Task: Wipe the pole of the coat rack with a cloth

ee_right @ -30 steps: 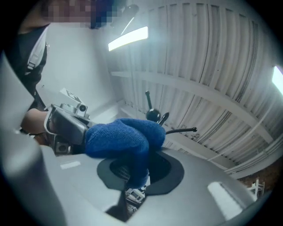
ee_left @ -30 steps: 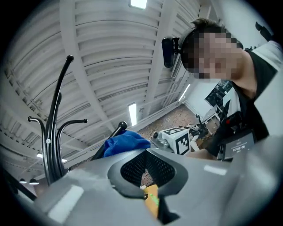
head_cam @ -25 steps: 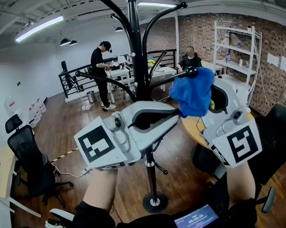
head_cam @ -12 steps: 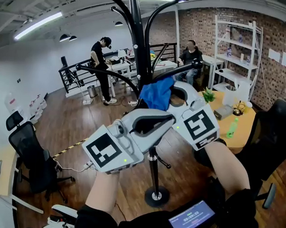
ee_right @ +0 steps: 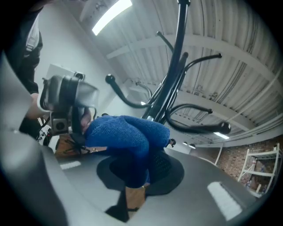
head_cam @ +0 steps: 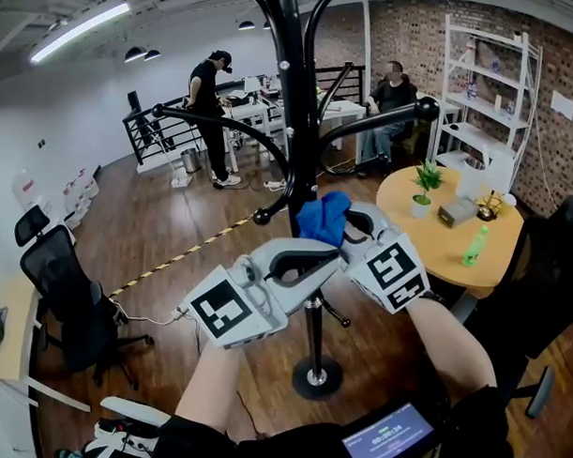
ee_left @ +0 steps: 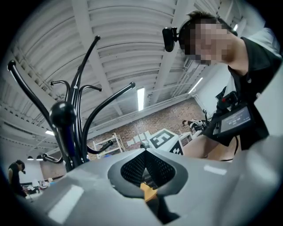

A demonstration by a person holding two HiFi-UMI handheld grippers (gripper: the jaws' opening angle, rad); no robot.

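The left gripper (head_cam: 334, 261) and the right gripper (head_cam: 350, 226) are pale grey moulded shells with oval cut-outs. Each carries a cube (head_cam: 225, 310) with black-and-white square markers. The fingers (ee_left: 132, 170) have black mesh-textured pads above an orange insert. The person wears black sleeves (head_cam: 181, 434). A small blue-lit screen (head_cam: 389, 436) shows at the lower right of the head view.
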